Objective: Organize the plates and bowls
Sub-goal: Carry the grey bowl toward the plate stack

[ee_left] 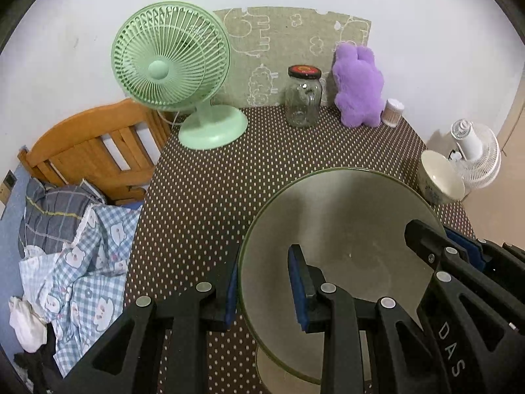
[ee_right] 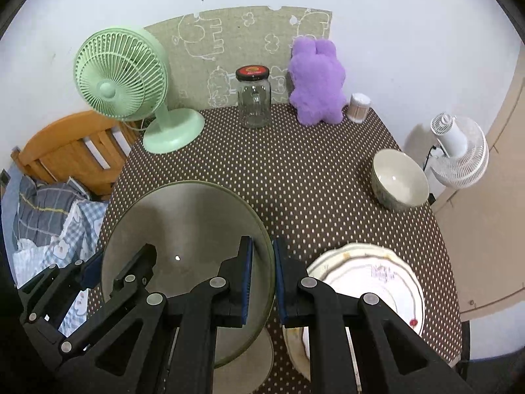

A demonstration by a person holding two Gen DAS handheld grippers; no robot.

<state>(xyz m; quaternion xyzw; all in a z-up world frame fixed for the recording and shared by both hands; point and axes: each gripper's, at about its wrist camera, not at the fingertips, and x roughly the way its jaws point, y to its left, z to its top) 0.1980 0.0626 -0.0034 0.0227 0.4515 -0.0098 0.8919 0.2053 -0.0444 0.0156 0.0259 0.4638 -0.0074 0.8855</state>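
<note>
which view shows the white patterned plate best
The right wrist view. The white patterned plate lies in full sight at lower right on the dotted tablecloth, partly hidden by the right gripper. The left wrist view does not show it at all; there the grey-green plate and the gripper arms fill that side.

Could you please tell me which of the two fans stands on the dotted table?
The mint-green desk fan, at the table's back left corner; the white fan stands beyond the table's right edge.

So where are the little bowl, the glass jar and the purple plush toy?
little bowl [ee_right: 400,177], right wrist view, on its pale inside.
glass jar [ee_right: 253,105], right wrist view, on its clear body.
purple plush toy [ee_left: 359,87], left wrist view, on its back.
</note>
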